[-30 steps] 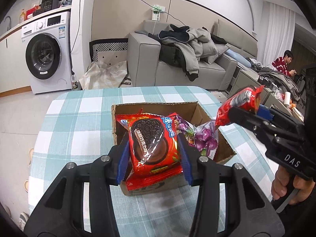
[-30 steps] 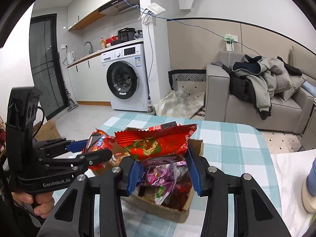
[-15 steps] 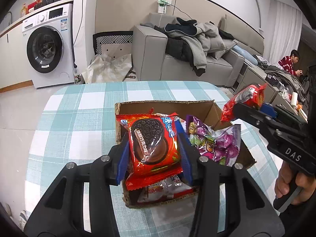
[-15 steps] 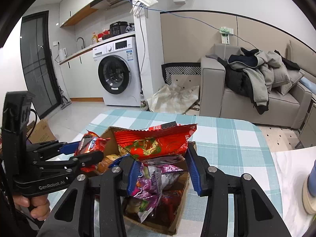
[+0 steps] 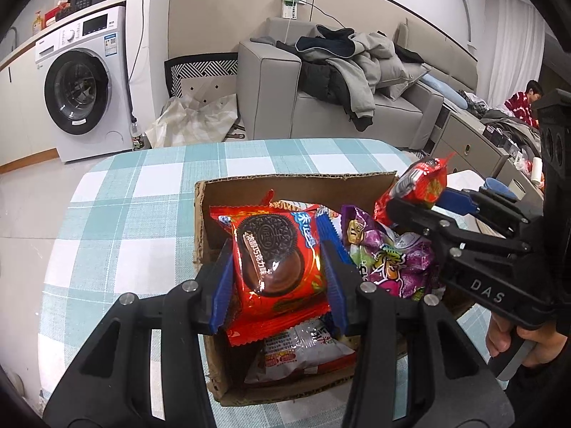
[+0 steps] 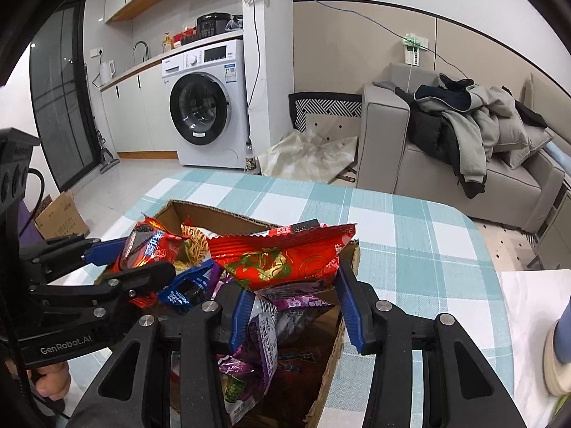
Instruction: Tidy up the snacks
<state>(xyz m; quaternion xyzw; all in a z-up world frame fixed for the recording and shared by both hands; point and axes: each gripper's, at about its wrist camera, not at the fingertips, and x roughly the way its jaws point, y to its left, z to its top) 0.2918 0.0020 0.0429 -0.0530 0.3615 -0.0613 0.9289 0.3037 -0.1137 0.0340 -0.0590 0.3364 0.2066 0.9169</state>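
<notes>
Both tongs squeeze snacks: left tongs (image 5: 276,281) hold a red cookie packet (image 5: 274,264), right tongs (image 6: 292,303) a red crinkly bag (image 6: 282,256). Lower them gently into the brown cardboard box (image 5: 285,180) below, then let go.

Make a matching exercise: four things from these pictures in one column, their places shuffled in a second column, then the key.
1. chocolate cookie packet
2. red gold-patterned packet
3. purple candy bag
4. cardboard box

A. lying in the box
B. on the checked tablecloth
C. clamped in the left gripper
D. clamped in the right gripper

Pairs: 1-C, 2-D, 3-A, 4-B
</notes>
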